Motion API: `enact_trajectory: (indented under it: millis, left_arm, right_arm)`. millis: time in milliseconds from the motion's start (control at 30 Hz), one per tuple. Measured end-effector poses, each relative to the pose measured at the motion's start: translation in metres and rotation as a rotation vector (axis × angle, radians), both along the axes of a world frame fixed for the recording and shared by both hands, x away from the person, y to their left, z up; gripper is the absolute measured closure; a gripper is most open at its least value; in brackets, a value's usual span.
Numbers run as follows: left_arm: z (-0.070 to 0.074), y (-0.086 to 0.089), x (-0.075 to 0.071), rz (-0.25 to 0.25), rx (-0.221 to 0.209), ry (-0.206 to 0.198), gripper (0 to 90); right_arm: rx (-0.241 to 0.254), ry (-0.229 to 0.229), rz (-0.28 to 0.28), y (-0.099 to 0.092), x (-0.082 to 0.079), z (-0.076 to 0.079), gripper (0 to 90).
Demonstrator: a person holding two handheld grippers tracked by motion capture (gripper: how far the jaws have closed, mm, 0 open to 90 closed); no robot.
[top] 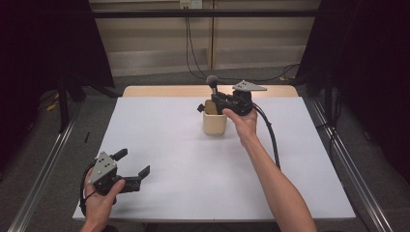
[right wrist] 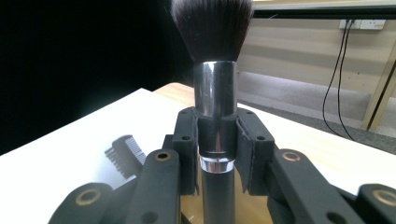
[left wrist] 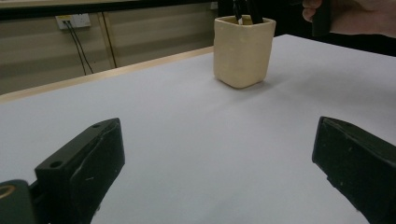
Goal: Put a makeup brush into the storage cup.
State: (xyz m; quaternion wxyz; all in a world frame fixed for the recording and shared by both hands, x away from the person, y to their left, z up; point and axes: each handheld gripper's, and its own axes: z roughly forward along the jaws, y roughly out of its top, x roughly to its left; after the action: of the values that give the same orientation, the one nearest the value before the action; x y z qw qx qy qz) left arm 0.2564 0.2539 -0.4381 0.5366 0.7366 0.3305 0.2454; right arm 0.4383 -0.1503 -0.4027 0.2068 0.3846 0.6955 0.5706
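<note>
- The round make-up brush with dark bristles, chrome ferrule and dark handle (right wrist: pixel 215 93) stands upright, bristles up, clamped at the ferrule between the pads of the right gripper (top: pixel 218 100); in the high view it sits directly over the cream, square-sided ceramic cup (top: pixel 214 123), handle end at the mouth
- Judged from that, the step in hand is lowering the brush into the cup; whether the handle tip already touches the bottom cannot be told
- The next move calls for a straight descent that keeps the handle clear of the rim, then parting the jaws only once the brush rests inside, so it does not tip out
- The right gripper's jaws are narrowed to the ferrule's width and pressed on it from both sides
- The cup stands on the white table top (top: pixel 169 159) toward the far side; in the left gripper view dark slender handles rise from its mouth, and what they are cannot be told
- A small dark comb (right wrist: pixel 125 153) shows just below the right gripper's jaws
- The left gripper (top: pixel 129 168) rests near the table's near left corner, well apart from the cup, jaws spread wide with nothing between them
</note>
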Motion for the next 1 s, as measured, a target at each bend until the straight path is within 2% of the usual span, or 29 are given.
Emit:
enact_trajectory:
  millis: [1000]
  left_arm:
    - [0.0,0.0,-0.001,0.005,0.004,-0.001,2.4]
  right_arm:
    - [0.001,0.067,0.009,-0.01,-0.002,-0.019,72.1]
